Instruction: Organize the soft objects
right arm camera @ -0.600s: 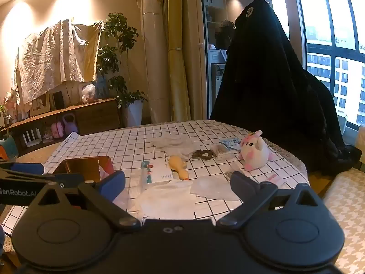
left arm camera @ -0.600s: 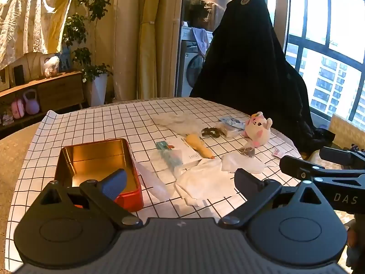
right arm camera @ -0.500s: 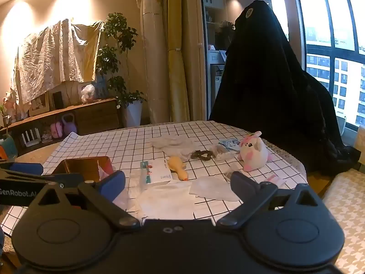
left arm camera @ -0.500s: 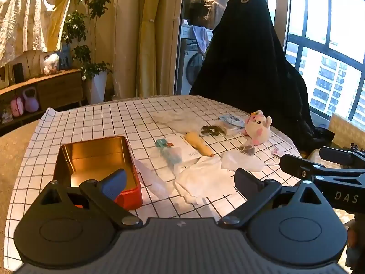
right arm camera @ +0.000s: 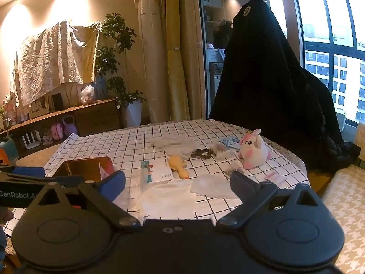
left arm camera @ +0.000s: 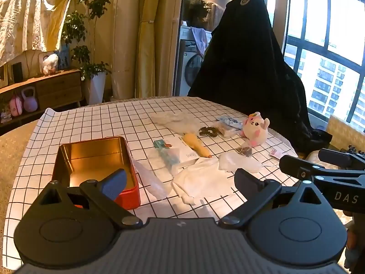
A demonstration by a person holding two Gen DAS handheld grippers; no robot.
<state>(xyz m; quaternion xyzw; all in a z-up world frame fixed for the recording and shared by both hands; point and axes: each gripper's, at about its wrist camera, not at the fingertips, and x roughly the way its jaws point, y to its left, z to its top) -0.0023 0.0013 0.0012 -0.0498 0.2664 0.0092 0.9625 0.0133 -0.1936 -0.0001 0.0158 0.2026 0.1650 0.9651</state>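
Over a checked tablecloth (left arm camera: 95,118) now, both tools hovering at the near edge. Left gripper (left arm camera: 180,180) spread wide, nothing between the fingers, nothing touched. Right gripper (right arm camera: 178,182) likewise gaping, empty, hanging above the near side of the cloth; seen also from the left wrist view, poking in at far right. Down at near left, an open red tin (left arm camera: 95,159) with a gold inside, bare of contents, sitting just beyond the left tool's blue pad. To the right of the tin, a crumpled white cloth (left arm camera: 200,180) lying flat at the near middle, with a clear plastic bag (left arm camera: 239,163) touching its right side. Just behind those, a white card pack (right arm camera: 159,171) with a teal strip, and a yellow rubber toy (left arm camera: 197,145) resting against its far right edge, tip pointing near-right. Farther back, a dark scrunchie (right arm camera: 202,154) in the middle, thin clear wrapping (left arm camera: 175,121) behind it to the left. Out at far right, a pink and white plush toy (right arm camera: 254,149) sitting upright, well apart from the tin, a blue printed packet (right arm camera: 230,141) just to its left. Small pink sachet (right arm camera: 275,178) near the right edge of the cloth. Beyond the table, a tall shape under black fabric (left arm camera: 246,64).
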